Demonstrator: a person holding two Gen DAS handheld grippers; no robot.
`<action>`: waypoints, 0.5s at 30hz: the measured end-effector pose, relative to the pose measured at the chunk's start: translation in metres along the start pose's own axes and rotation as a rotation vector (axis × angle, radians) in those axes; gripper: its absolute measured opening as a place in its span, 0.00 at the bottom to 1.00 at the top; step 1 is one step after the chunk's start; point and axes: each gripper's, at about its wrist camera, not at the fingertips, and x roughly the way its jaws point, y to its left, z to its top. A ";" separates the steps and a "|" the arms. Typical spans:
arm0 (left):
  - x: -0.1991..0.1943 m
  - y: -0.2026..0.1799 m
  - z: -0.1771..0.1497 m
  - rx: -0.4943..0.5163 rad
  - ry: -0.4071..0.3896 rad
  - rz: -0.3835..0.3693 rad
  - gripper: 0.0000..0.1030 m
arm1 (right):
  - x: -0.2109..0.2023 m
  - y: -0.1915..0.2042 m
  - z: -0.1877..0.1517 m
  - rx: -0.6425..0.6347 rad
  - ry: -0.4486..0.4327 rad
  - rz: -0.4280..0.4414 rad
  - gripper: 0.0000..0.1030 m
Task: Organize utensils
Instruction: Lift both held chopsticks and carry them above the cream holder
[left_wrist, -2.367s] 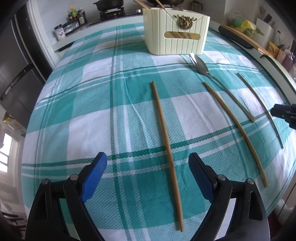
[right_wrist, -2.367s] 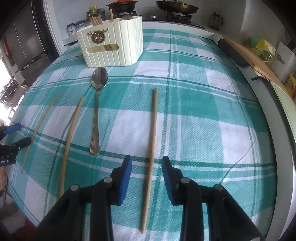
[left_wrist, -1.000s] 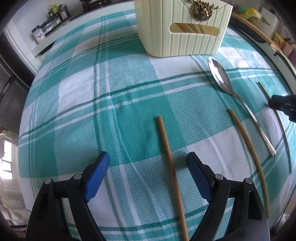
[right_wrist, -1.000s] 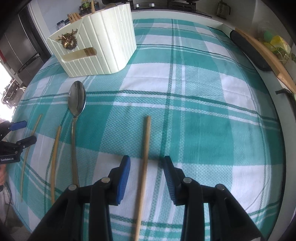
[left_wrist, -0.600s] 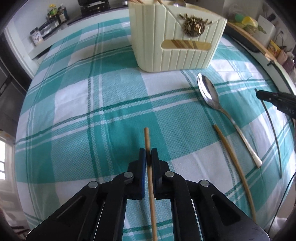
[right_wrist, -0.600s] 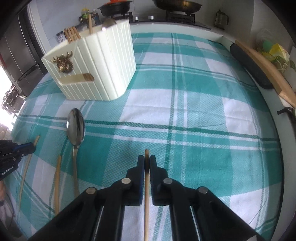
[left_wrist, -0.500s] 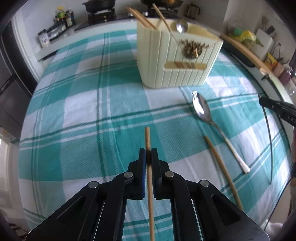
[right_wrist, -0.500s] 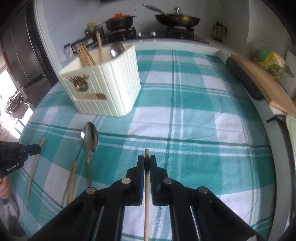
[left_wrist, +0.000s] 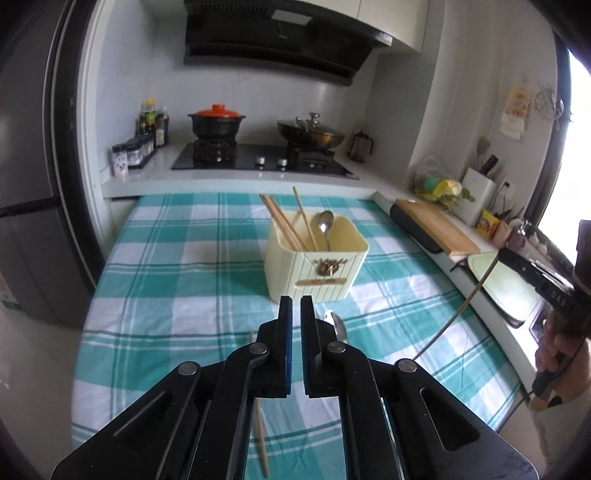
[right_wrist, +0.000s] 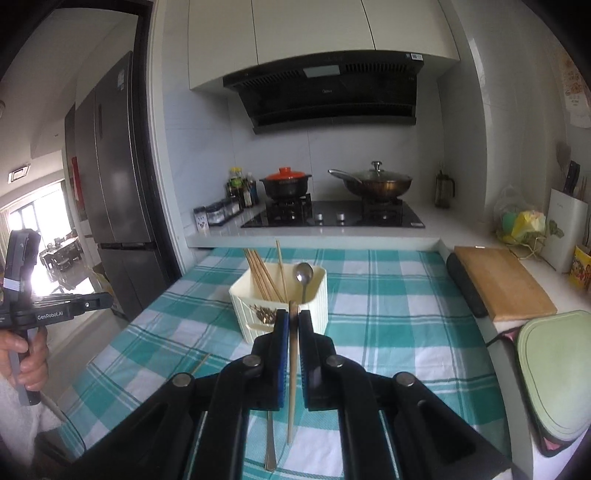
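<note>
So we're mid-carry here. The right tongs (right_wrist: 293, 314) are pinching a chopstick (right_wrist: 293, 369) lengthwise, up off the surface (right_wrist: 388, 332), with the cream holder (right_wrist: 318, 295) straight ahead. The holder already has a bunch of chopsticks and a spoon standing in it.

The left tongs (left_wrist: 296, 301) are pressed together too, but nothing shows in the slit. Honestly I can't tell if they've got anything. There's a second chopstick (left_wrist: 263, 454) visible under their frame, and it could be lying on the cloth or hanging from the grip.

My read on the next move: carry on to the holder, tip the stick upright over the open top and let go, ideally on the side where the other chopsticks stand.

The views differ a bit. The right cam shows its own stick clearly between the pads, plus the other hand (right_wrist: 31, 363) off to the left. The left cam shows that same stick from the side, hanging below the right tongs. A loose spoon (left_wrist: 334, 321) lies on the cloth just in front of the holder, so that's left to do.
</note>
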 end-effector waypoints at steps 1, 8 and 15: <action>0.000 -0.001 0.002 0.008 -0.002 0.003 0.03 | 0.002 0.002 0.003 -0.005 -0.006 -0.001 0.05; 0.063 0.004 -0.015 0.106 0.188 0.086 0.43 | -0.001 0.008 0.012 0.010 -0.029 0.027 0.05; 0.183 0.034 -0.061 0.178 0.452 0.251 0.52 | -0.006 0.011 0.008 0.005 -0.017 0.041 0.05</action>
